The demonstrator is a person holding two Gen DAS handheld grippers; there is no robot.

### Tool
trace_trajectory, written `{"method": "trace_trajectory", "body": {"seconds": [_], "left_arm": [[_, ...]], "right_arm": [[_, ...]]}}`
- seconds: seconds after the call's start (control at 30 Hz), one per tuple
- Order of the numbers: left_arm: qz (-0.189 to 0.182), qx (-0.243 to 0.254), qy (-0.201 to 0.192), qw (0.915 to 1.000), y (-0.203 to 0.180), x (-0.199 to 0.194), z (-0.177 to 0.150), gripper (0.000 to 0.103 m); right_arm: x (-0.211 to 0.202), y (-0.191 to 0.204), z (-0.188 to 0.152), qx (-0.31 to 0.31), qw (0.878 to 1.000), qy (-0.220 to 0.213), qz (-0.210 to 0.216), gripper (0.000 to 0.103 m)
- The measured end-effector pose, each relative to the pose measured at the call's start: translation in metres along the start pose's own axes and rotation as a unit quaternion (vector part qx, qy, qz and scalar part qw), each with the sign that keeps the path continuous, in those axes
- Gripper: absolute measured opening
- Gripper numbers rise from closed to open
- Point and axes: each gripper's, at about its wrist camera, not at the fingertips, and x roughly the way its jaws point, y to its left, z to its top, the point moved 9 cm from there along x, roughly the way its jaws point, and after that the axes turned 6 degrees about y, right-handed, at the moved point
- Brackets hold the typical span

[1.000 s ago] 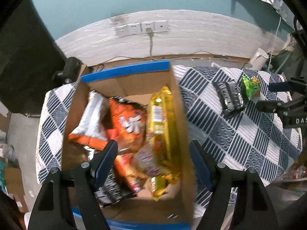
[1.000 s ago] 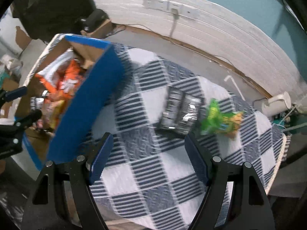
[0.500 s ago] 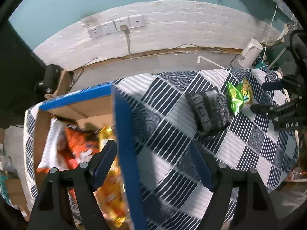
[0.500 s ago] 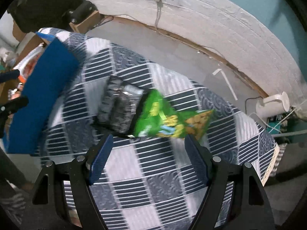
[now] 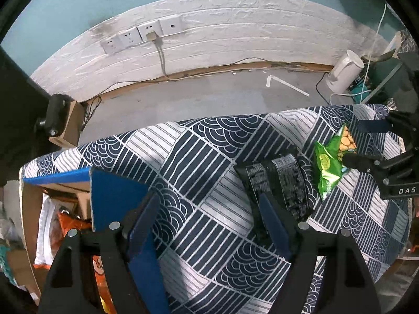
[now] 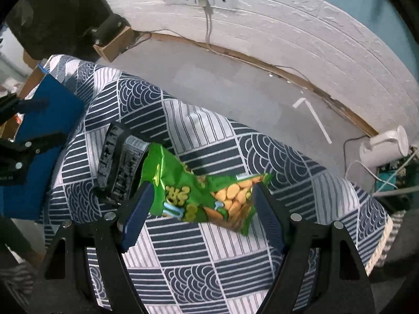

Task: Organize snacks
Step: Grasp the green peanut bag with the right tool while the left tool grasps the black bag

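A green snack bag (image 6: 201,196) lies on the patterned tablecloth (image 6: 183,256) between the open fingers of my right gripper (image 6: 201,209); whether they touch it I cannot tell. It also shows in the left wrist view (image 5: 331,163). A black snack pack (image 6: 119,163) lies just left of it, also in the left wrist view (image 5: 277,185). My left gripper (image 5: 209,222) is open and empty above the cloth, with the black pack beside its right finger. A cardboard box with blue edges (image 5: 110,196) holds several snack bags (image 5: 70,225) at the left.
The table's far edge drops to a grey floor (image 5: 209,96). A white wall with sockets (image 5: 146,34) and a cable stands behind. A white kettle (image 5: 345,73) sits on the floor at the right. A small black device on a cardboard box (image 5: 56,117) sits at the left.
My left gripper has swung right from above the box to the cloth near the black pack. My right gripper has closed in on the green bag, which now lies between its fingers.
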Motion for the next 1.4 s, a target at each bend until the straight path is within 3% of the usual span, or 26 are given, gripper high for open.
{"method": "trace_trajectory", "body": {"seconds": [0.33, 0.57, 0.9, 1.1, 1.4], "left_arm": [[-0.010, -0.012, 0.016, 0.9998, -0.005, 0.013, 0.000, 0.080], [-0.015, -0.007, 0.024, 0.9996, -0.012, 0.018, -0.010, 0.080], [-0.042, -0.004, 0.036, 0.9984, -0.028, 0.021, -0.028, 0.080], [-0.049, 0.006, 0.041, 0.9980, -0.039, 0.020, -0.046, 0.080], [-0.035, 0.021, 0.050, 0.9979, -0.045, 0.025, -0.063, 0.080]], "right_arm": [[0.023, -0.007, -0.007, 0.030, 0.998, 0.025, 0.042, 0.079], [0.027, -0.008, -0.048, 0.055, 0.994, 0.077, 0.059, 0.079], [0.017, -0.027, -0.098, 0.119, 0.987, 0.094, 0.047, 0.079], [-0.013, -0.020, -0.101, 0.038, 0.998, 0.049, 0.025, 0.079], [-0.001, 0.017, -0.111, -0.101, 0.993, 0.055, -0.027, 0.079]]}}
